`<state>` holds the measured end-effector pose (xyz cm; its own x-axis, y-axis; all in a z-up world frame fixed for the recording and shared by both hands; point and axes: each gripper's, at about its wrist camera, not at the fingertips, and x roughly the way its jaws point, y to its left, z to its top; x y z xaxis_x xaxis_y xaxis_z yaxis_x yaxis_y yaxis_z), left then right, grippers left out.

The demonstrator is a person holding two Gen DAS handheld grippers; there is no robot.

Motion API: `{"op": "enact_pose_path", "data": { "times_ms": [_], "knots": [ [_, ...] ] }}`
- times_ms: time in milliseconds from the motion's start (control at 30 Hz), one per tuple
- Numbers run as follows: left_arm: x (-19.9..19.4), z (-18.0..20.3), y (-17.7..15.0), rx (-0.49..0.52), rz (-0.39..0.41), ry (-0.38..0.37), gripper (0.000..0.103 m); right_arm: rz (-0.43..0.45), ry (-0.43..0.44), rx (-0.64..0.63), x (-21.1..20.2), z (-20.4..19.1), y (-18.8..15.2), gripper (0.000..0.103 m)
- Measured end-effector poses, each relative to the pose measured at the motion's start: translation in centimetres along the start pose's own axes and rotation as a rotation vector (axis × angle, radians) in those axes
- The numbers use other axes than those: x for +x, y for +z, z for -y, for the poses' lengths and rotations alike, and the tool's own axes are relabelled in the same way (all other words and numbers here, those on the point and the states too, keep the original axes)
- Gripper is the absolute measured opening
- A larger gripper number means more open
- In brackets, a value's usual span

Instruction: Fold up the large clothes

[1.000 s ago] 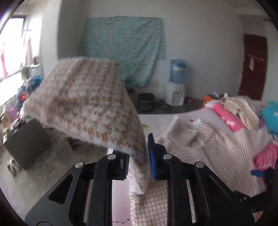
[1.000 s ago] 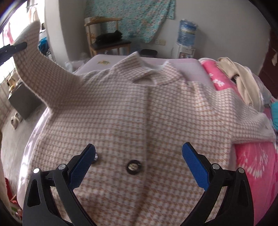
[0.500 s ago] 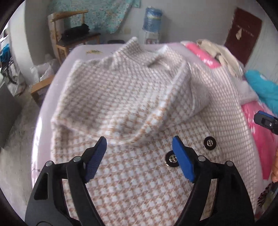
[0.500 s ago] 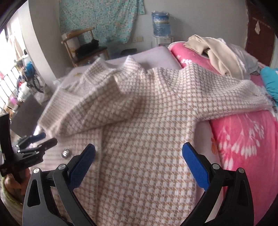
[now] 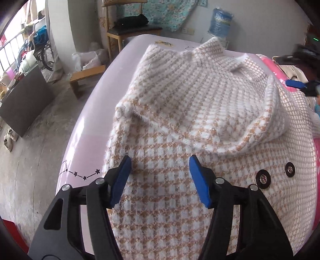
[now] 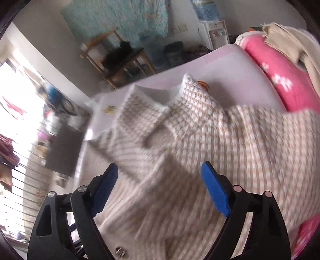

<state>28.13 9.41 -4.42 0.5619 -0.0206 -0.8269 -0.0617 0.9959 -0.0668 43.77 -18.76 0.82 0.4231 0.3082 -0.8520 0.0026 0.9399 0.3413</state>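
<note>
a wooden chair stands by the far wall with something black on its seat, under a hanging teal cloth. right of it, a water jug. a low stool and a dark board sit on the bare floor. a pink blanket lies at the right, beige cloth heaped on it.

A wooden chair is set against a pale wall hung with turquoise cloth. Daylight is admitted through a barred window onto a grey concrete floor.
</note>
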Motion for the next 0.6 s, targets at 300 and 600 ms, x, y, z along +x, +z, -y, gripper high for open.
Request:
{"op": "enact_pose_path", "data": {
  "times_ms": [300,600],
  "knots": [
    [0.4,-0.7,0.3,-0.032,0.014,-0.044,0.057,-0.045,0.043,-0.080,-4.0,0.8,-7.7,0.048],
    [0.4,-0.7,0.2,-0.031,0.024,-0.051,0.057,-0.176,0.153,0.135,-7.4,7.1,-17.4,0.056]
  ]
}}
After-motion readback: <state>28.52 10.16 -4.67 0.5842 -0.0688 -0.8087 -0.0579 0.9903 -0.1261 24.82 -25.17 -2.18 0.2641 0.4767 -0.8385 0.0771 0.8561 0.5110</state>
